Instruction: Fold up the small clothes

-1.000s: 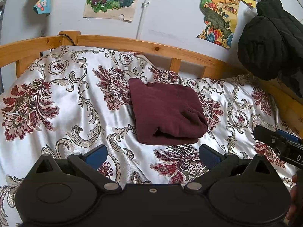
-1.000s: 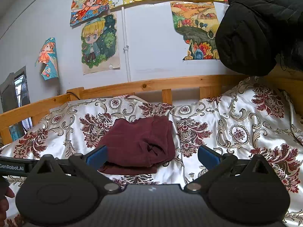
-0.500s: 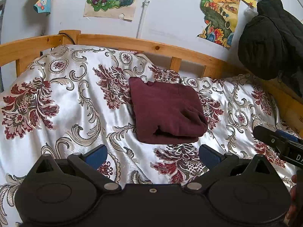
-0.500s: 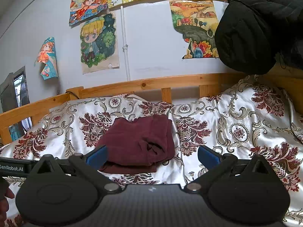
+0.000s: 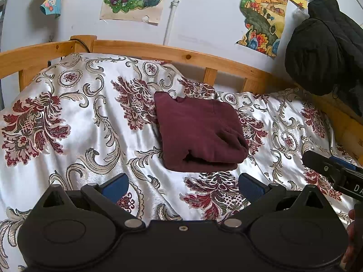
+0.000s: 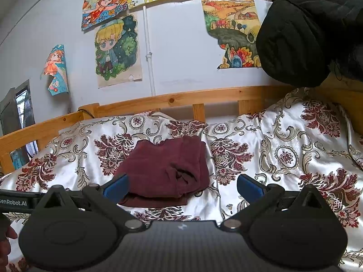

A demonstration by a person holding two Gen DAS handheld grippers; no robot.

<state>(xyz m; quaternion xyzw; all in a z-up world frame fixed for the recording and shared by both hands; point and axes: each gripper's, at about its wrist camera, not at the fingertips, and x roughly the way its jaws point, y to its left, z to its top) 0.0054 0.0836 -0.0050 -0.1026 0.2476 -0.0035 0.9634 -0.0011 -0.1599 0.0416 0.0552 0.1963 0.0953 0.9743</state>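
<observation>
Lying folded on the floral satin bedspread (image 5: 68, 117): dark maroon soft knit garment (image 5: 197, 133). Hovering nearby, jaws apart, empty: left gripper (image 5: 182, 187), right gripper (image 6: 181, 187). Likely light, limp, sliding easily; pinching near-edge layers advised.

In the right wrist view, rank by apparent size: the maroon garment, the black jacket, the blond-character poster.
1. black jacket, cut off by the frame and hanging nearer, so unsure
2. maroon garment, partly hidden by the claw
3. blond-character poster
</observation>
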